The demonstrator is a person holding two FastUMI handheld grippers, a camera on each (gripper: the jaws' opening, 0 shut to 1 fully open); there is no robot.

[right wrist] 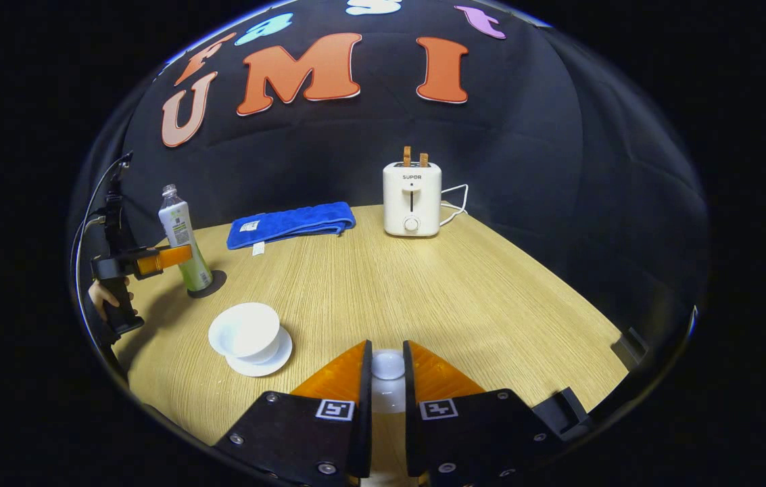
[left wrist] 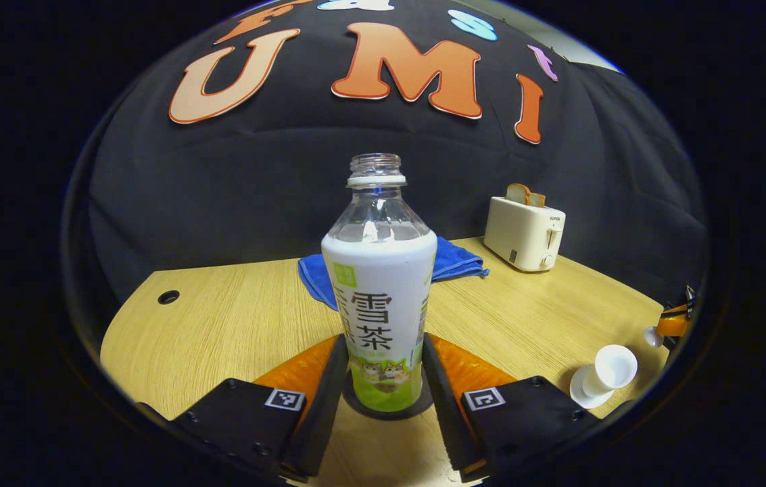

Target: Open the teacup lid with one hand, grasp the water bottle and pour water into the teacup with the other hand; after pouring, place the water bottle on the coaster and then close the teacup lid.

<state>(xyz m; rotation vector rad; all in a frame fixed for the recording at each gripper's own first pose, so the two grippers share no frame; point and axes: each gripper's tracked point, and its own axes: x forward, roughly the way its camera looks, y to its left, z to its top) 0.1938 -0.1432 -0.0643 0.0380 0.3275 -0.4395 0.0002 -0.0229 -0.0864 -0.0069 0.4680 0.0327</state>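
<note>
The uncapped water bottle [left wrist: 380, 284], clear on top with a white and green label, stands upright on a dark round coaster [left wrist: 386, 408]. My left gripper [left wrist: 384, 341] is shut on the bottle's lower body, one finger against each side. The right gripper view has the same bottle [right wrist: 182, 243] and coaster [right wrist: 209, 284] at the table's left, with a hand holding the left gripper [right wrist: 163, 259]. The white teacup [right wrist: 247, 329] sits uncovered on its saucer [right wrist: 268, 362]. My right gripper [right wrist: 387, 343] is shut on the white teacup lid [right wrist: 388, 366], held low over the table.
A cream toaster [right wrist: 412, 199] with bread slices stands at the back of the wooden table [right wrist: 464, 297], its cord trailing right. A folded blue towel [right wrist: 288, 223] lies behind the bottle. A cable hole [left wrist: 168, 297] marks the table's left corner.
</note>
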